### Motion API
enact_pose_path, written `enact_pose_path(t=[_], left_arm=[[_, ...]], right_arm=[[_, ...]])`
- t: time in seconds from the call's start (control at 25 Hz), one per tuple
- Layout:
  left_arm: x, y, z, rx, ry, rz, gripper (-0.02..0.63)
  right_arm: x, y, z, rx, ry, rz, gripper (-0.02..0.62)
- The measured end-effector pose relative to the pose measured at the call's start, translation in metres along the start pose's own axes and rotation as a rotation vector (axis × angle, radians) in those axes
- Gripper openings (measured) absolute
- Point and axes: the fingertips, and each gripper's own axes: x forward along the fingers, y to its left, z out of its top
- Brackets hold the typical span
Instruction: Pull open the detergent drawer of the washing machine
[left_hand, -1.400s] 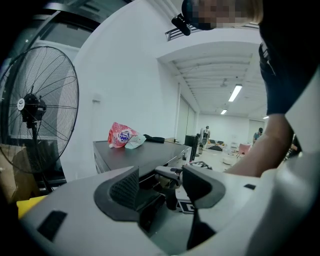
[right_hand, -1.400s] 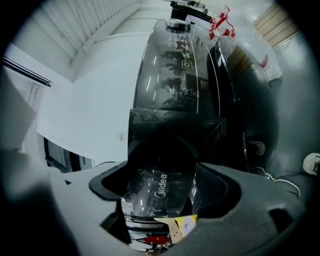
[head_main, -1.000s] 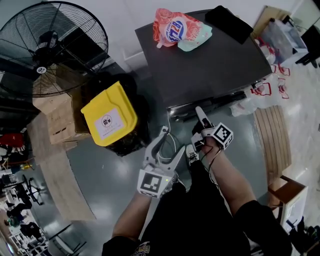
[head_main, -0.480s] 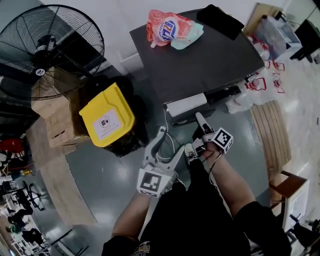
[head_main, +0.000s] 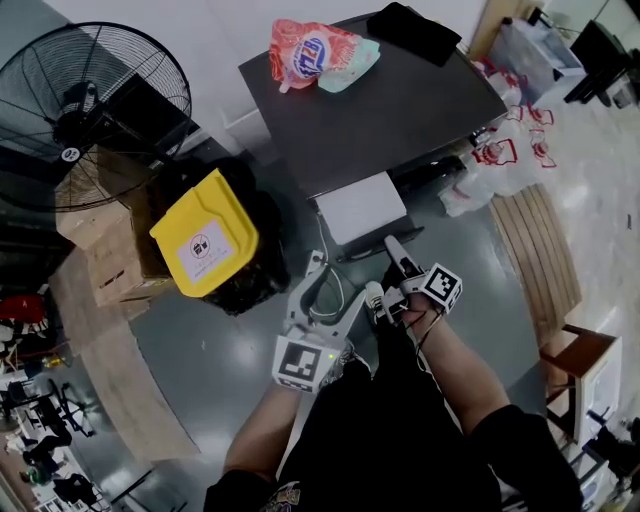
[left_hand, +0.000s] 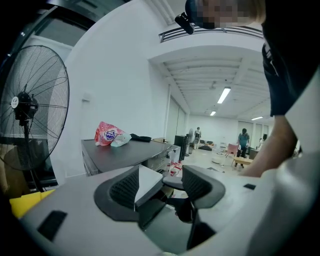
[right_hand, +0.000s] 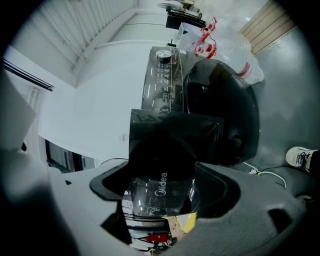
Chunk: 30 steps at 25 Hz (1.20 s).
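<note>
The drawer (head_main: 360, 205), clamped by the right gripper (head_main: 392, 247), is shown part-way out of the washing machine (head_main: 390, 110), a straight pull being needed, with the left gripper (head_main: 340, 285) held wide.

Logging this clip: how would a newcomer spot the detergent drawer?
Find the dark washing machine top in the head view. Jutting from its near edge is the detergent drawer, the only flat white rectangle, its front held by the right gripper.

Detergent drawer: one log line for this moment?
detergent drawer: pulled out | right gripper: shut on its front | left gripper: open, empty
</note>
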Motion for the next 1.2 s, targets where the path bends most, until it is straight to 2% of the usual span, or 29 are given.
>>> enact_pose_path(t=[0.2,0.32,0.44,0.56,0.68,0.8,0.92,1.04,1.08,1.2], left_arm=[[-0.004,-0.012,0.0,0.016,-0.009,-0.021,0.25],[-0.008,-0.015,-0.001,0.014,-0.006,-0.026,0.25],[-0.014,-0.018,-0.005,0.017,-0.01,-0.027,0.25],[-0.02,-0.022,-0.006,0.025,-0.016,-0.034,0.25],[-0.027,-0.024,-0.003,0.023,-0.012,-0.041,0.25],[-0.034,-0.02,-0.003,0.031,-0.035,-0.04,0.25],[-0.046,-0.018,-0.001,0.026,-0.038,-0.043,0.25],[-0.057,-0.012,-0.002,0.015,-0.055,-0.032,0.25],[-0.061,-0.01,-0.002,0.012,-0.064,-0.028,0.25],[-0.074,-0.011,0.002,0.016,-0.073,-0.028,0.236]], right_arm=[[-0.014,0.0,-0.005,-0.004,-0.002,-0.004,0.384],[-0.019,0.005,-0.003,-0.057,-0.009,0.009,0.278],[-0.025,0.003,-0.006,-0.098,0.007,-0.023,0.298],[-0.03,0.01,-0.009,-0.16,0.016,0.03,0.316],[-0.039,0.022,-0.018,-0.214,0.029,0.022,0.281],[-0.04,0.054,-0.025,-0.409,0.056,0.077,0.239],[-0.044,0.082,-0.034,-0.617,0.07,0.091,0.178],[-0.048,0.116,-0.049,-0.844,0.07,0.097,0.071],[-0.051,0.126,-0.054,-0.923,0.07,0.097,0.005],[-0.063,0.157,-0.073,-1.148,0.066,0.106,0.002]])
